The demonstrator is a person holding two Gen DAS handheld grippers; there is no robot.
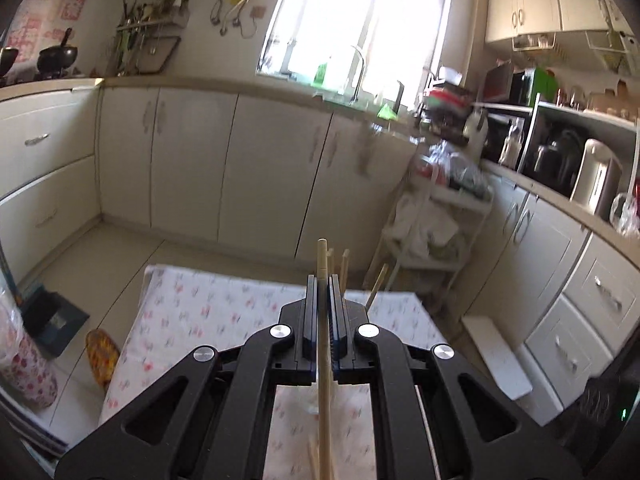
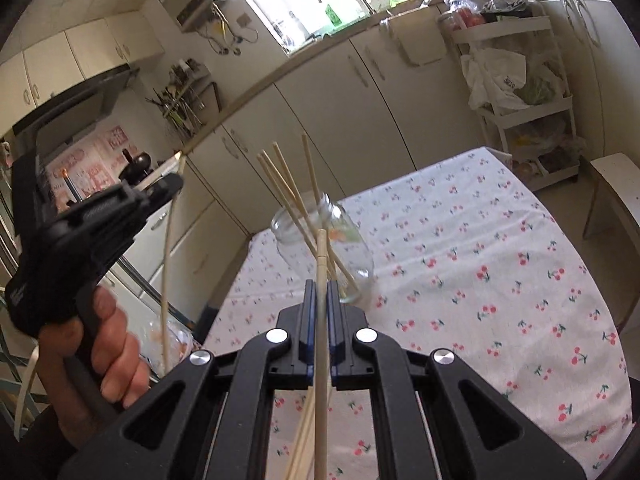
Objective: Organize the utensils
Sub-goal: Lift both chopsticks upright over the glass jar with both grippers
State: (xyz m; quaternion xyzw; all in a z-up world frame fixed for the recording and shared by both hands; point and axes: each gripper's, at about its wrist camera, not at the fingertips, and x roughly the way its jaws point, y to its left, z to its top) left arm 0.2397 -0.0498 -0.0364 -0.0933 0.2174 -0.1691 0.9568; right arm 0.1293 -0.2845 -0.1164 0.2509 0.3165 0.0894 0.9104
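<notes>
Wooden chopsticks are the working items here. The left claw [image 1: 322, 280] is closed on one chopstick [image 1: 323, 264], gripped near its upper end so the shaft hangs clear below the pads. The right claw [image 2: 320, 286] is likewise closed on a single chopstick [image 2: 321, 256] — the grip probably leaves the tip free for insertion. A clear glass jar [image 2: 324, 252] stands near the far left corner of the surface [image 2: 480, 280], which carries a cherry-print cloth, and already holds several loose chopsticks [image 2: 280, 176] fanned out of its mouth. The jar serves as the collecting holder. In the right wrist view the person's left hand [image 2: 108, 356] grasps the other tool's handle. A printed patch on the jar is unreadable; no brand is legible.
</notes>
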